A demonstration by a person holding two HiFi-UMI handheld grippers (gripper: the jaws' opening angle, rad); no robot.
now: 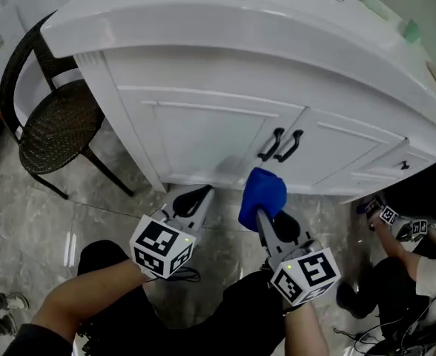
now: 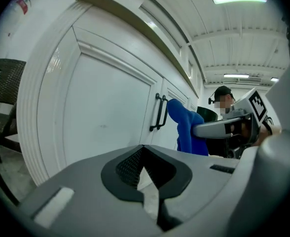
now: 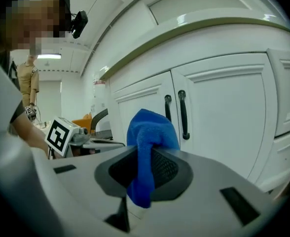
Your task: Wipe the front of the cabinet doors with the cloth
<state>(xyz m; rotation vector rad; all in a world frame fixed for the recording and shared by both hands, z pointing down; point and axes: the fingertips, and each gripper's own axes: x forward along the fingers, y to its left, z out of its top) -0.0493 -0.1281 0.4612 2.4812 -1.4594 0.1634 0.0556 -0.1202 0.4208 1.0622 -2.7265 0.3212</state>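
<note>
Right gripper view shows the right gripper point(image 3: 145, 174) clamped on the blue cloth point(image 3: 152, 132), which is bunched between the jaws and hangs down behind them. The cloth is held up just in front of the white cabinet doors point(image 3: 219, 112), near the two black handles point(image 3: 183, 115) at their meeting edges; whether it touches a door cannot be told. The left gripper point(image 2: 144, 168) is seen with its jaws brought together and nothing between them, held low before the left door point(image 2: 105, 117). A dark wicker chair point(image 1: 51, 124) is stood on the marbled floor point(image 1: 114, 221) to the left of the cabinet
</note>
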